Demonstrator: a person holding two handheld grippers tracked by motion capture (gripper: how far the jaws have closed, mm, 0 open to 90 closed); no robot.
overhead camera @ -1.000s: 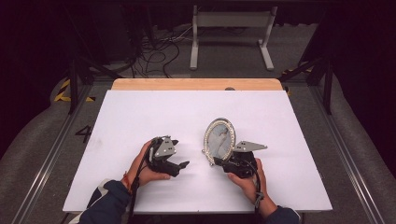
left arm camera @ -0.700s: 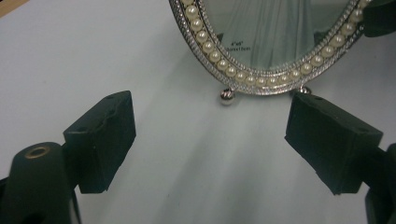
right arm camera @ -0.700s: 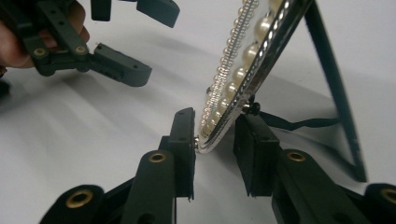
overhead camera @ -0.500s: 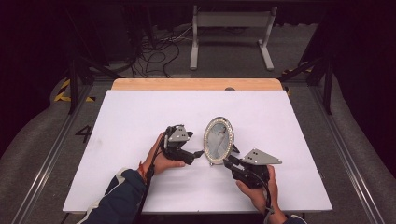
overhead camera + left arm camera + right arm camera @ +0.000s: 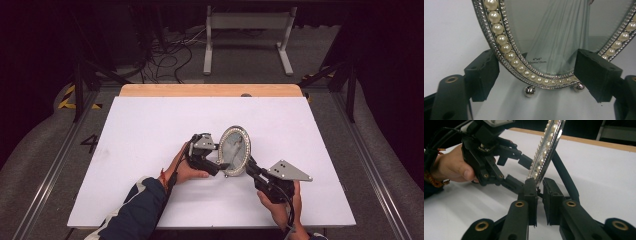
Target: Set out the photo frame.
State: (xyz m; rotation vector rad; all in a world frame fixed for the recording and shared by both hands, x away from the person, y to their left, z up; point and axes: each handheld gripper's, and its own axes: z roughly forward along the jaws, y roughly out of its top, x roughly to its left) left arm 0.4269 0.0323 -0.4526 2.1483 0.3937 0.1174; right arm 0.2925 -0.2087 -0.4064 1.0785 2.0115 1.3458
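A: Where is the oval picture frame (image 5: 235, 151) right now?

B: It stands upright near the middle of the white table (image 5: 150, 125), a little toward the person's side, tilted back on a dark strut behind it. Its rim is silver with a ring of pearl beads, and two small silver ball feet (image 5: 529, 91) sit under its lower edge.

A: And the right tongs (image 5: 248, 163)?

B: They come in from the lower right of the high view, held in the person's right hand (image 5: 282, 205). In the right gripper view the two black jaws stand close together with the frame's bottom edge (image 5: 537, 178) between them. They have just been closing, and the pads look pinched on that lower rim, though a thin gap shows nearer the camera.

A: The left tongs (image 5: 220, 161)?

B: Spread wide. In the left gripper view one pad (image 5: 482, 72) sits to one side of the frame's lower curve and the other pad (image 5: 596, 71) to the other side, with the glass front facing the camera. Whether either pad touches the rim, I cannot tell; nothing looks squeezed.

A: And the left hand (image 5: 185, 167)?

B: Just left of the frame, low over the table, with a dark blue sleeve (image 5: 135, 210) and a red band at the wrist.
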